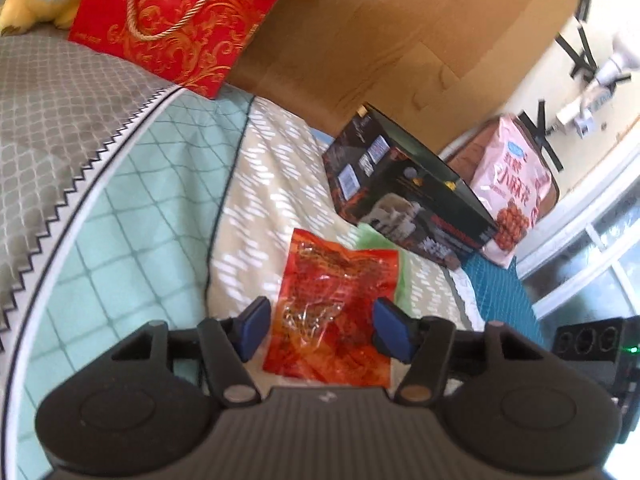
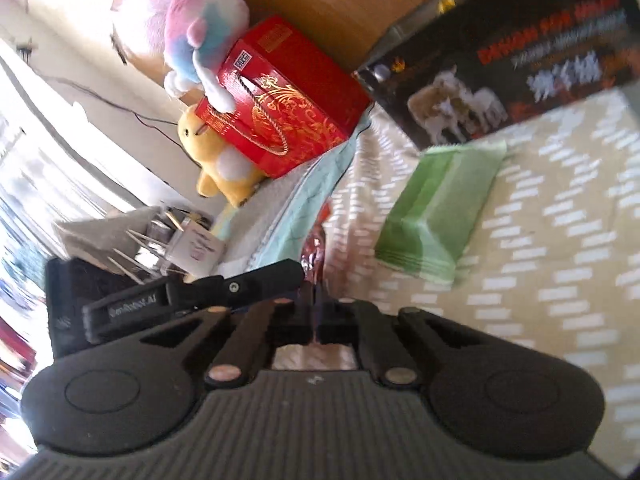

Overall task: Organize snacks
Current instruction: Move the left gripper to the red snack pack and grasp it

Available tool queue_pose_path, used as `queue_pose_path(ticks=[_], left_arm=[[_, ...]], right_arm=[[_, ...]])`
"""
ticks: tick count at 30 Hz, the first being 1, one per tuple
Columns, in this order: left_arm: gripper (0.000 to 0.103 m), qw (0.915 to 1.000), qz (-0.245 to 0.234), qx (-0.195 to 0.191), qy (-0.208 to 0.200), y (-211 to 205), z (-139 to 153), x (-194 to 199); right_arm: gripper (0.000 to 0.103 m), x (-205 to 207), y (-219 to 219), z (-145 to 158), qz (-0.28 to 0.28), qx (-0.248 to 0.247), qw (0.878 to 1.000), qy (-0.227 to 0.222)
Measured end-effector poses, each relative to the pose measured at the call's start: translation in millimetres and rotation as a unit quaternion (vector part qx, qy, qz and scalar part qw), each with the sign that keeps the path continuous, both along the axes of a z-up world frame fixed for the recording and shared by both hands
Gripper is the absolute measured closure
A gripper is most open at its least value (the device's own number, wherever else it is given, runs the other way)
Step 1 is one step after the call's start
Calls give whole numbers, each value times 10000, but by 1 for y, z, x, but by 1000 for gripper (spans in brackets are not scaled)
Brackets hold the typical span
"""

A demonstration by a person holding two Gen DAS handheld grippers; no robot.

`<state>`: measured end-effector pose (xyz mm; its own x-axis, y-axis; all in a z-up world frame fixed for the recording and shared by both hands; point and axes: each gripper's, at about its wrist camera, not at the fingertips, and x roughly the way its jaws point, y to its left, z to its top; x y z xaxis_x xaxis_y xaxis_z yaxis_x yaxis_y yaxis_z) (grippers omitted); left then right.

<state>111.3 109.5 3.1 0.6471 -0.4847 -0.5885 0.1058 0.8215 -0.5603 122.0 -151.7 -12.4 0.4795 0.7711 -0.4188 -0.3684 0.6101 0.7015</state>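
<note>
The left hand-held gripper (image 1: 320, 330) hangs spread around the crinkly red-orange plastic snack packet (image 1: 336, 312), while the right hand-held gripper (image 2: 316, 304) pinches that packet's edge beside the green wrapped snack bar (image 2: 432, 216).

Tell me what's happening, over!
Left hand-held gripper open around red snack bag. Right hand-held gripper shut on the bag's edge. Green packet lies beside, not blocking.

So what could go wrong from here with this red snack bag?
The right claw pinches only a thin edge of the red snack bag, so the slick film may slip out. The left claw is open around the bag; closing hard could crush the contents. The green packet lies close by and might get dragged.
</note>
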Motion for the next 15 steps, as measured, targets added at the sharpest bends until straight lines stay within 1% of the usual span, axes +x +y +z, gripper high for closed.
queue_pose_path(ticks=[2,3,4,6,8,9,12,14,15], left_arm=[[46,9999,-32,107,-36,-7,1,-4],[45,9998,-44,166,-62,-11,1,-5],[45,9997,-42,212,-83,-13,1,-7],[44,9997,-92,201,-81,-17,1,-9],[44,9997,-77,236,-87,-19,2,-12],[44,9997,-78,224,-75,-19,2,-13],[38,9999,-131,56,-3,-16,2,-15],[31,9996,-212,-173,83,-13,1,-17],[26,9991,-262,-325,116,-11,1,-19]], right_arm=[[99,-8,-4,2,-68,-83,9999,-56],[95,-11,-6,0,-90,-82,9999,-51],[95,-13,-6,-1,-56,-70,10000,14],[87,-15,-10,-9,126,67,9995,270],[88,-18,-6,-11,98,18,9996,259],[91,-19,-6,-10,105,-13,9997,214],[94,-23,-11,-7,105,177,9995,220],[95,-25,-15,-8,105,341,9989,315],[95,-27,-18,-9,110,431,9983,386]])
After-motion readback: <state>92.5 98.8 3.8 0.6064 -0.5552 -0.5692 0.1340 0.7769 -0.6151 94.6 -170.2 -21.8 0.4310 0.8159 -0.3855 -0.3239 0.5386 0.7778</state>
